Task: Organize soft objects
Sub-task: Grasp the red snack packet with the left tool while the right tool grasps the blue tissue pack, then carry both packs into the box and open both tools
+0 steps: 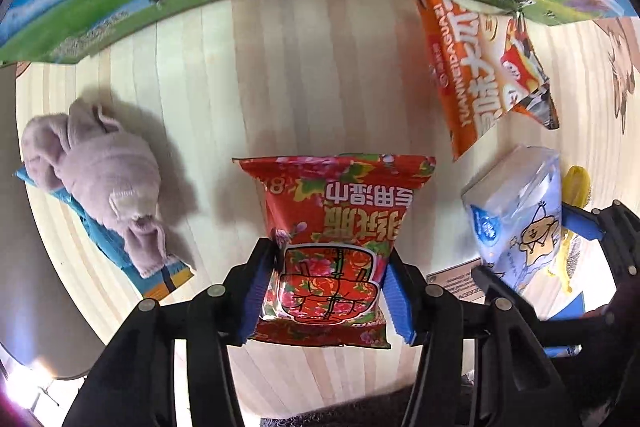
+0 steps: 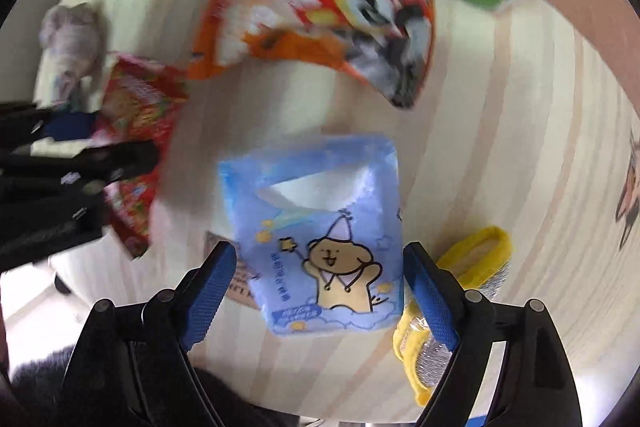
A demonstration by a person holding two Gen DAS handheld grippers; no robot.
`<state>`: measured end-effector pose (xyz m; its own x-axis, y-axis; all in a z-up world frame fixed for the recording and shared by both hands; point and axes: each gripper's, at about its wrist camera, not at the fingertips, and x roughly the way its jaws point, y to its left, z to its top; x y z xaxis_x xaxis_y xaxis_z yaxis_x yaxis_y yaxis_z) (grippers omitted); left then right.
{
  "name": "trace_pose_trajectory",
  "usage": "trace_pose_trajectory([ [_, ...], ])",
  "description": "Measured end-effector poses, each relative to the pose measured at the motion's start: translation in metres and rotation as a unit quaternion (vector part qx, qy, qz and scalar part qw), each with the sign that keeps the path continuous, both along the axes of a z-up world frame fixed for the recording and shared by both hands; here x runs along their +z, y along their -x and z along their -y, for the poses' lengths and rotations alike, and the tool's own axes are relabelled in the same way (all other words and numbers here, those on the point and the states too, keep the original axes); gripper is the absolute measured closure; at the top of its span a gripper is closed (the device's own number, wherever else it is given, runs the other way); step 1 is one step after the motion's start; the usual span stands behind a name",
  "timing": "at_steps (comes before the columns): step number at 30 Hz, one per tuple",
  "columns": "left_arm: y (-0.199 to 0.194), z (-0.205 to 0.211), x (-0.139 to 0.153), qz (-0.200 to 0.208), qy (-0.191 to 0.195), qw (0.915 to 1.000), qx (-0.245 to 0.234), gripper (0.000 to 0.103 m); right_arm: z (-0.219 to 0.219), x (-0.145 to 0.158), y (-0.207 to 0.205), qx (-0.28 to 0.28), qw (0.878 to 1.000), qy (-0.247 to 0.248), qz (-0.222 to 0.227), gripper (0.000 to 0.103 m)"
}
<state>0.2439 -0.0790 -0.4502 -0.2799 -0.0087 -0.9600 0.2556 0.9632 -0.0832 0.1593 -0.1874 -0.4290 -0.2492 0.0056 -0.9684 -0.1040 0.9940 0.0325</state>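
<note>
The right gripper point(image 2: 318, 291) points down over a pale wooden tabletop point(image 2: 520, 147), its blue-padded jaws standing either side of a light blue tissue pack point(image 2: 320, 247) printed with a cartoon bear; no pad clearly presses it. A yellow brush point(image 2: 476, 259) lies just beside the pack. Beyond sit a blurred orange snack bag point(image 2: 320, 27) and a red floral packet point(image 2: 136, 115), where the left gripper point(image 2: 72, 167) reaches.

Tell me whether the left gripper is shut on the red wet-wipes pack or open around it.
Shut on it: the left gripper has both blue pads against the sides of the red wet-wipes pack.
</note>
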Motion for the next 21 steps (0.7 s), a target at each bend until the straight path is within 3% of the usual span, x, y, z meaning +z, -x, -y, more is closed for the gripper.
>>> trace_pose_trajectory([
  [3,0.036,-0.008,-0.011,0.003,-0.006,1.0000,-0.005,0.052,0.024,-0.006,0.016,-0.086,0.996,-0.006,-0.009,0.023],
  [7,0.025,-0.030,-0.023,-0.003,-0.004,1.0000,0.003,0.049,0.053,-0.002,0.022,-0.196,0.978,-0.072,-0.025,0.024],
  [11,0.033,-0.031,-0.027,0.012,-0.011,0.9999,0.006,0.048,0.058,-0.001,0.020,-0.188,0.981,-0.046,-0.012,0.023],
  [14,0.044,-0.025,-0.024,0.028,-0.018,0.9994,0.001,0.055,0.024,0.006,0.008,-0.152,0.988,-0.002,-0.004,0.025],
  [16,0.050,-0.021,-0.015,0.038,-0.018,0.9991,0.008,0.059,0.014,0.010,0.010,-0.142,0.989,0.031,0.008,0.043],
  [18,0.055,-0.022,-0.008,0.047,-0.014,0.9987,0.016,0.060,-0.002,0.017,0.009,-0.149,0.988,0.030,0.016,0.055],
  [21,0.063,-0.025,0.002,0.050,0.002,0.9983,0.030,0.060,-0.005,0.032,0.005,-0.162,0.987,0.009,0.014,0.063],
])
